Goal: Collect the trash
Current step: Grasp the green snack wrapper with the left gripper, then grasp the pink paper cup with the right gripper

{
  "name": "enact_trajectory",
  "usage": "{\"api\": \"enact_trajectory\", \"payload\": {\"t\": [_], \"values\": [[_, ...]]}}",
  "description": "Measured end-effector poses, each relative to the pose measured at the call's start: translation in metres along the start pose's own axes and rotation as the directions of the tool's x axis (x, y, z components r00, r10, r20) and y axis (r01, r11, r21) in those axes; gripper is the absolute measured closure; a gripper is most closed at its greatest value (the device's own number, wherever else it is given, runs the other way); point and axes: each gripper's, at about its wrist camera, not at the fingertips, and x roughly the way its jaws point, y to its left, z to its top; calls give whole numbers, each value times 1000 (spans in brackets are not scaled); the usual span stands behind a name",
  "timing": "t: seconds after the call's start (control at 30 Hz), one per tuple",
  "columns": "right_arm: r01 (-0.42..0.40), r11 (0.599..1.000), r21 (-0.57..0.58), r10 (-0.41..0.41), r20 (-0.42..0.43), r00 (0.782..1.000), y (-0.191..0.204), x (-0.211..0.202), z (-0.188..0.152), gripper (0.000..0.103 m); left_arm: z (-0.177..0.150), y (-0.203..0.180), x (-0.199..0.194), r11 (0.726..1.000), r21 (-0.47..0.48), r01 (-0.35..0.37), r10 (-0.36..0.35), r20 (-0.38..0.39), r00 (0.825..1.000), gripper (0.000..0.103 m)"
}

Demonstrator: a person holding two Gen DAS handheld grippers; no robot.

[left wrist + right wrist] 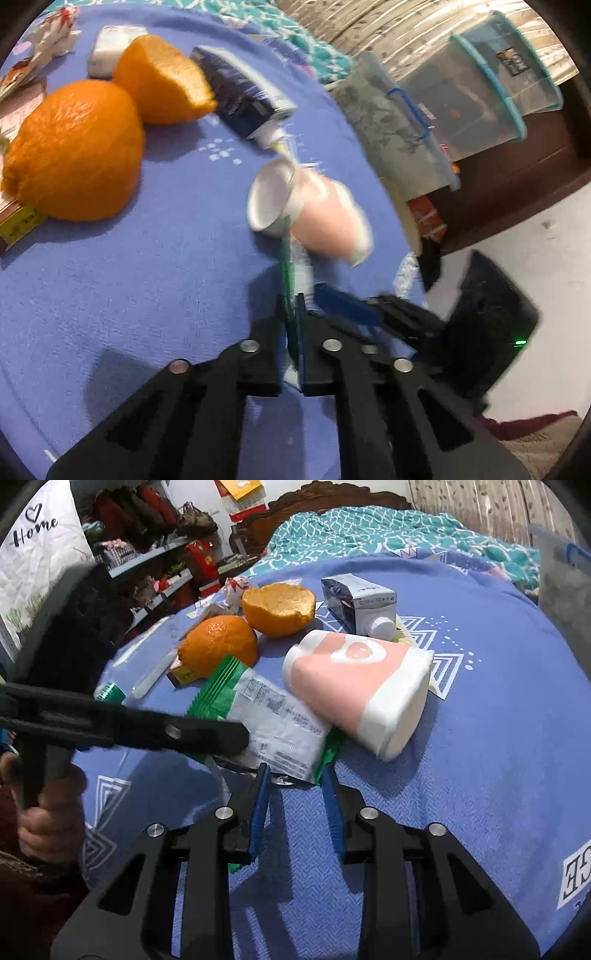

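Lying near the blanket (110, 295) edge, wrapper (273, 723) and cup (354, 690) touch.

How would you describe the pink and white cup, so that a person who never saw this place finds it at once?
Look at the blue blanket that covers the bed. Near its middle, among the trash, the pink and white cup lies on its side, beside the green and white wrapper and in front of the small carton. Of these things it alone is pink, with a white drop mark on its wall.
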Motion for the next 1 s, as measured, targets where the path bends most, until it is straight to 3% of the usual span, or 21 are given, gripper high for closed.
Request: {"api": "enact_trajectory", "payload": {"t": [0.1,0.17,0.2,0.3,0.4,0.5,0.63,0.73,0.9,1.0], "values": [[-27,999,25,27,31,999,-6,-12,-2,65,-2,4,-8,1000,-9,-6,7,13,1000,102],[-19,998,53,15,71,997,-13,-23,-1,35,-3,3,-18,1000,-4,-2,2,39,999,102],[-32,997,76,24,95,995,-18,-27,0,29,-4,3,-25,1000,-1,0,1,53,999,102],[-122,976,178,98,136,986,-38,-34,10,27,-3,4,-36,1000,-6,4,-4,79,997,102],[-158,956,248,124,146,981,-51,-33,15,27,-2,5,-47,1000,-10,7,-6,104,995,102],[-229,901,368,177,169,970,-77,-29,22,27,-1,5,-57,1000,-6,-1,1,126,992,102],[-246,867,433,187,174,967,-92,-19,31,27,-1,7,-62,1000,-13,-7,8,135,991,102],[-215,868,448,164,151,975,-98,-6,38,22,0,8,-63,1000,-20,-7,9,131,991,102],[-124,927,354,103,78,992,-103,25,69,11,-1,8,-58,1000,-25,-14,17,112,994,102],[-120,944,308,109,52,993,-98,37,79,8,-2,6,-53,1000,-28,-11,14,102,995,102]]}}
